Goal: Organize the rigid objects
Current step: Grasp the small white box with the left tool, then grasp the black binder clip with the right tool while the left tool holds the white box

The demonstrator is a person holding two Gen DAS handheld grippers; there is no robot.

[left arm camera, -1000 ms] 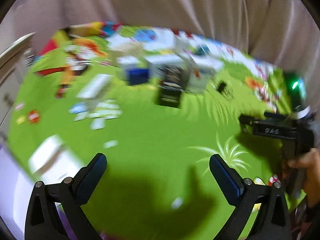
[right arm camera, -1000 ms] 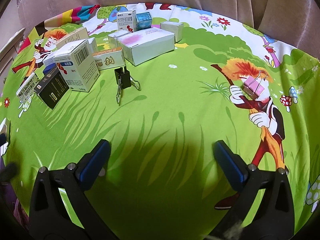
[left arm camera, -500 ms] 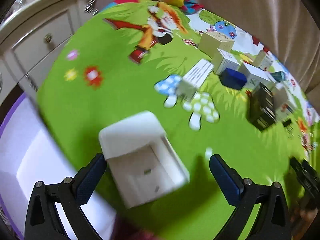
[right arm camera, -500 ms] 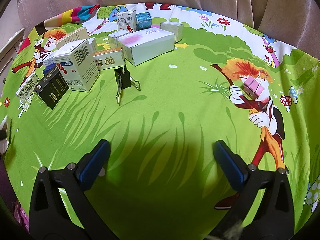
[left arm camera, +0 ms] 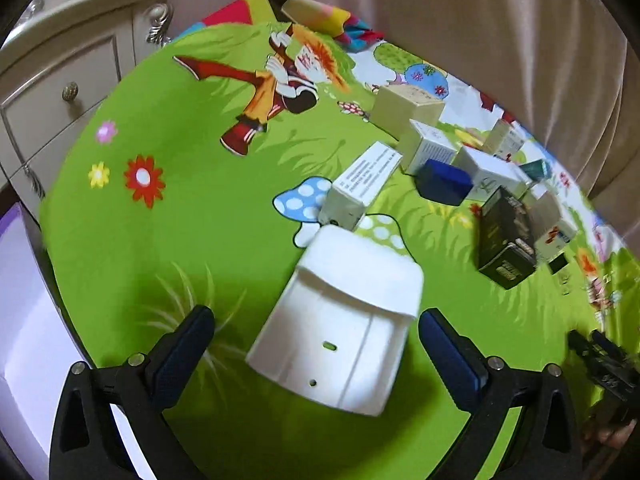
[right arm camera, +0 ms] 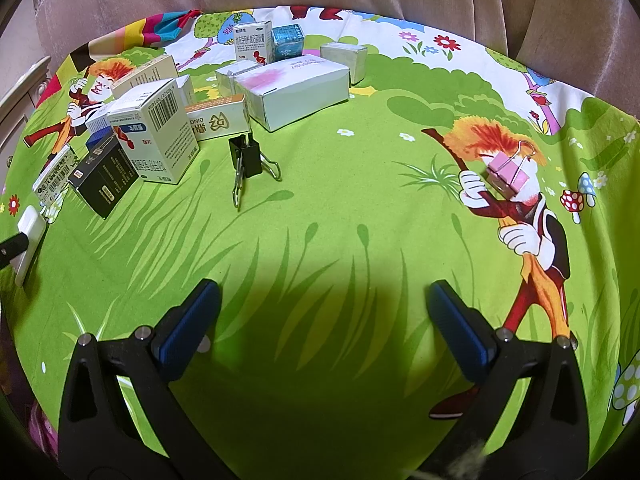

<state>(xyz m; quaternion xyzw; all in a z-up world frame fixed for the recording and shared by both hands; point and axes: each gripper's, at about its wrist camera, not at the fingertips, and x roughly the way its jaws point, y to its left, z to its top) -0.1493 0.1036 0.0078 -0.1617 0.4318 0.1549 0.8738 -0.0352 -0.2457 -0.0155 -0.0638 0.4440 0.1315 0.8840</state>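
Since 0.5 s ago the left view has shifted: the white plastic piece (left arm camera: 340,320), then low and left of centre between the pads, now sits centred and slightly right between them, sharper, with less of the purple-white edge in view. The right view is unchanged over the same interval.

White plastic piece: lies flat on the green cartoon cloth (left arm camera: 160,240), directly ahead of the left claw (left arm camera: 316,344). Long axis runs roughly along the claw's line of sight, tilted a little right at the far end; rounded lip at the far end, 2 small holes on the near face. Its width spans most of the gap between the pads. The right pad looks just beside its right edge, the left pad apart; no contact confirmed.

Left claw: spread wide, holding nothing.

Right claw (right arm camera: 320,316): spread wide, empty, over bare cloth. The piece shows only at the far left edge of its view (right arm camera: 30,236), so the left claw is the nearer by far.

Outward: a cluster of small cartons (right arm camera: 160,128) beyond the piece, black binder clip (right arm camera: 246,156) mid-cloth, pink binder clip (right arm camera: 508,172) well apart to the right.

Judgement: next move is a close across the short axis.
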